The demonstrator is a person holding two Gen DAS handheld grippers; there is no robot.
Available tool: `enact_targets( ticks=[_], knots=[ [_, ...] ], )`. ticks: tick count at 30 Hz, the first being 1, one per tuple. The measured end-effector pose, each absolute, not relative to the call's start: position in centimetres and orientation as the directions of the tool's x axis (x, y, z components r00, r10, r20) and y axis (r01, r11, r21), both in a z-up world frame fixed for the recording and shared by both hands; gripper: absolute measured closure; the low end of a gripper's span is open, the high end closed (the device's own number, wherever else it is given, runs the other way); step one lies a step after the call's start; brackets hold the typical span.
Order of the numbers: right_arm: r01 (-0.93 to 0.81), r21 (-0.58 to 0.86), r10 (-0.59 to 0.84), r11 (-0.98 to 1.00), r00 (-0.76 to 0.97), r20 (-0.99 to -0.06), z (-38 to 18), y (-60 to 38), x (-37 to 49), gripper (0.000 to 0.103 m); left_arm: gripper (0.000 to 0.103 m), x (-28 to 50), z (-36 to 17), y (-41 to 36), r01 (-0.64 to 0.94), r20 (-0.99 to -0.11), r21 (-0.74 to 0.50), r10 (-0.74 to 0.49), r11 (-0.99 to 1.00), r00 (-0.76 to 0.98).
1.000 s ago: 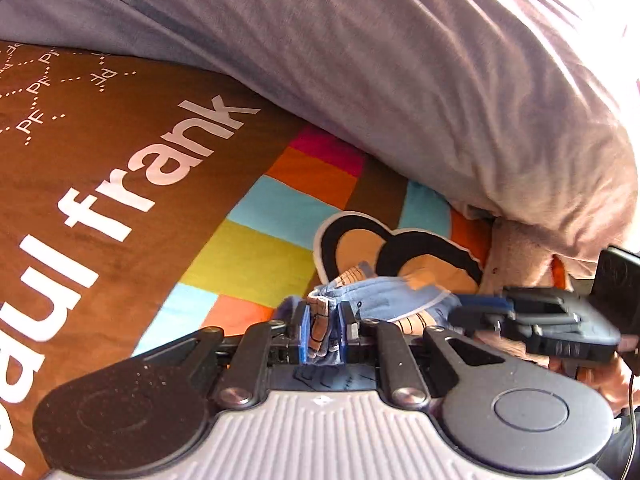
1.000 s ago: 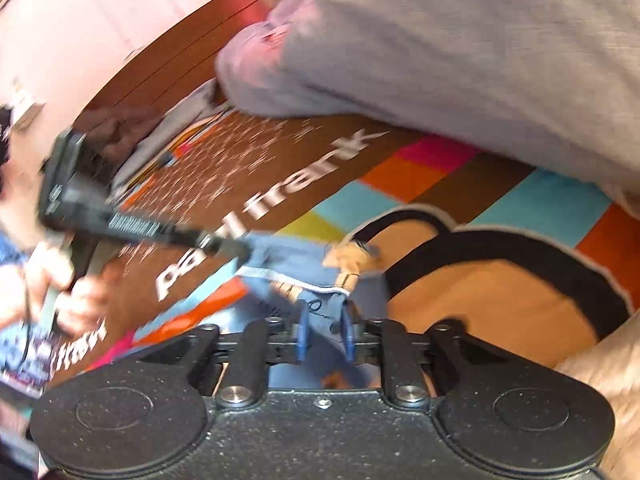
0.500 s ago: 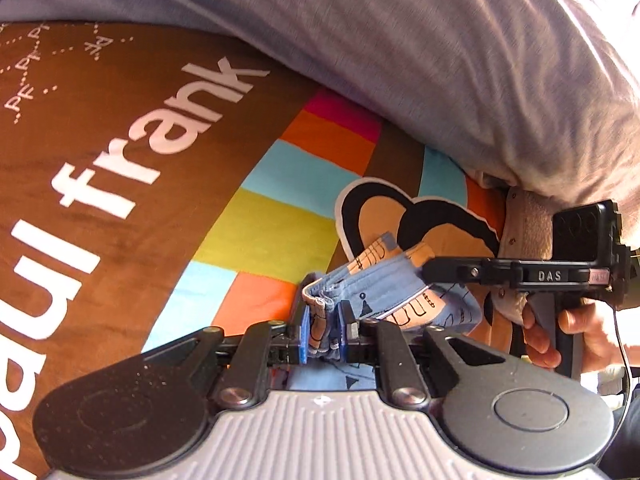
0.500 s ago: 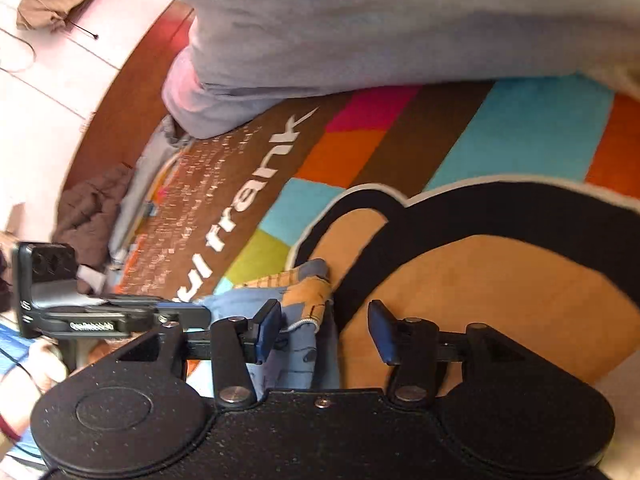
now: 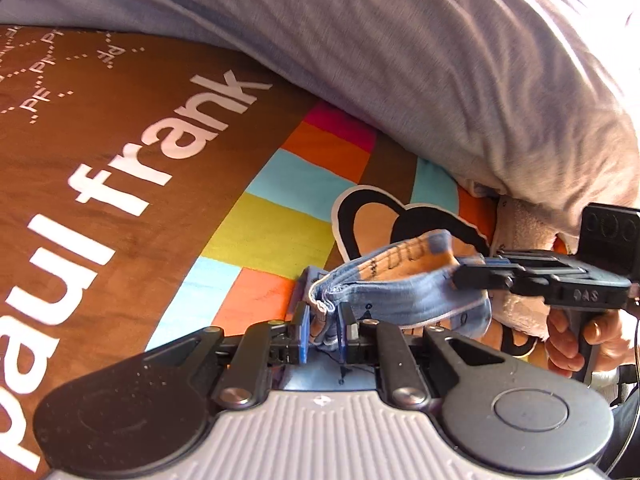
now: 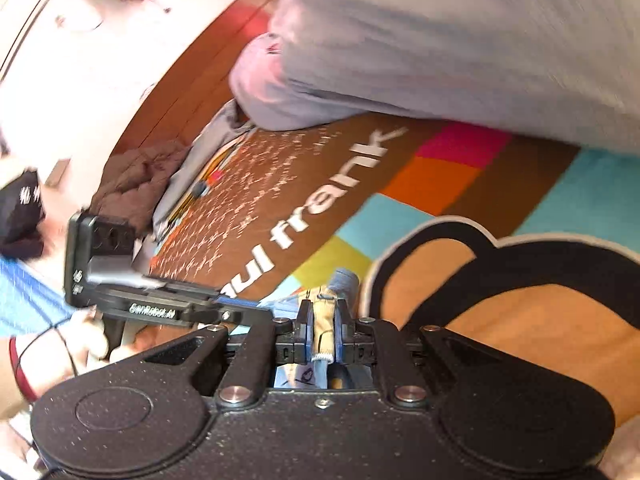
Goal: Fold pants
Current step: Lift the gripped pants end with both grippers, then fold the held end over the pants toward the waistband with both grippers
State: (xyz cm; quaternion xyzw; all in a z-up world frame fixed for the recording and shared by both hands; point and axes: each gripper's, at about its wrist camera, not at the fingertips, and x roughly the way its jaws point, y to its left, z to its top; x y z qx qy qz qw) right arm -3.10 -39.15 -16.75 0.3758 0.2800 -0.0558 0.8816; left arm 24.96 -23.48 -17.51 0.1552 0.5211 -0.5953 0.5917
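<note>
At the left of the left wrist view we see the brown field of the printed blanket (image 5: 100, 200), lettered "paul frank" in white, which carries everything here. Toward its middle the print turns to coloured blocks, then to a cartoon monkey head (image 5: 404, 224) outlined in black. A grey duvet (image 5: 440, 60) lies heaped along the blanket's far edge.

The pants (image 5: 400, 292), small, light blue with an orange band, hang bunched between the two grippers, above the blanket's coloured blocks and monkey print. The left gripper (image 5: 323, 328) has its jaws nearly together, the blue pads clamping a gathered edge of the pants. To its right we see the right gripper (image 5: 468, 272) from the side, its tip at the other end of the bunched cloth, with fingers of the right hand (image 5: 580, 344) around its handle. A beige fleecy cloth (image 5: 520, 232) lies under the duvet's edge behind it.

In the right wrist view the left gripper (image 6: 244, 312) enters from the left, its fingertips hidden behind the other tool. The right gripper (image 6: 323, 336) is closing, and its pads press a fold of the pants (image 6: 322, 320) between them. Brown clothing (image 6: 136, 180) is piled beyond the blanket's far left corner.
</note>
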Motion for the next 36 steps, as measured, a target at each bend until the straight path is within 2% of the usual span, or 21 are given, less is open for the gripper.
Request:
enact_targets(
  ticks=[4, 7, 12, 16, 18, 19, 20, 22, 26, 29, 33, 36],
  knots=[
    [0.237, 0.603, 0.163, 0.762, 0.830, -0.533, -15.4, -36.6, -3.1, 0.093, 0.088, 24.8, -17.1, -21.2, 0.853, -0.790, -0.450, -0.563, 0.263, -0.243],
    [0.177, 0.551, 0.209, 0.816, 0.798, -0.565, -15.6, -34.2, -2.9, 0.093, 0.088, 24.3, -17.4, -19.4, 0.856, -0.802, -0.436, -0.551, 0.276, -0.231],
    [0.070, 0.450, 0.264, 0.890, 0.726, -0.635, -17.2, -30.5, -2.6, 0.093, 0.088, 22.6, -18.3, -16.8, 0.882, -0.842, -0.371, -0.506, 0.291, -0.188],
    [-0.021, 0.340, 0.265, 0.940, 0.672, -0.691, -18.5, -28.3, -2.2, 0.092, 0.088, 19.7, -17.9, -14.8, 0.924, -0.877, -0.260, -0.468, 0.280, -0.105],
    [-0.062, 0.308, 0.277, 0.949, 0.629, -0.727, -19.1, -27.6, -1.8, 0.086, 0.087, 17.8, -17.4, -13.9, 0.928, -0.882, -0.230, -0.466, 0.294, -0.071],
    [-0.065, 0.312, 0.283, 0.948, 0.623, -0.730, -19.0, -27.4, -1.8, 0.078, 0.087, 16.7, -17.2, -13.4, 0.927, -0.884, -0.215, -0.465, 0.307, -0.051],
    [-0.064, 0.318, 0.286, 0.946, 0.623, -0.728, -18.6, -27.4, -2.0, 0.064, 0.086, 15.6, -17.1, -12.8, 0.927, -0.887, -0.199, -0.460, 0.318, -0.032],
    [-0.052, 0.290, 0.255, 0.956, 0.636, -0.728, -17.4, -27.3, -2.1, 0.048, 0.084, 13.6, -17.3, -11.6, 0.924, -0.898, -0.151, -0.440, 0.352, 0.021],
    [-0.038, 0.205, 0.176, 0.978, 0.674, -0.718, -14.6, -26.9, -1.1, 0.046, 0.084, 10.4, -18.0, -9.5, 0.899, -0.915, -0.076, -0.388, 0.432, 0.109],
    [-0.088, 0.110, 0.141, 0.990, 0.655, -0.742, -14.7, -25.1, 0.7, 0.046, 0.084, 9.0, -18.4, -8.1, 0.848, -0.925, -0.028, -0.336, 0.529, 0.179],
    [-0.211, -0.068, 0.070, 0.975, 0.585, -0.808, -16.9, -22.2, 2.1, 0.049, 0.083, 8.8, -19.4, -6.1, 0.720, -0.931, -0.044, -0.289, 0.693, 0.222],
    [-0.272, -0.154, 0.012, 0.950, 0.523, -0.852, -19.0, -21.3, 2.6, 0.054, 0.082, 9.1, -19.6, -4.7, 0.610, -0.920, -0.106, -0.311, 0.785, 0.240]
  ],
)
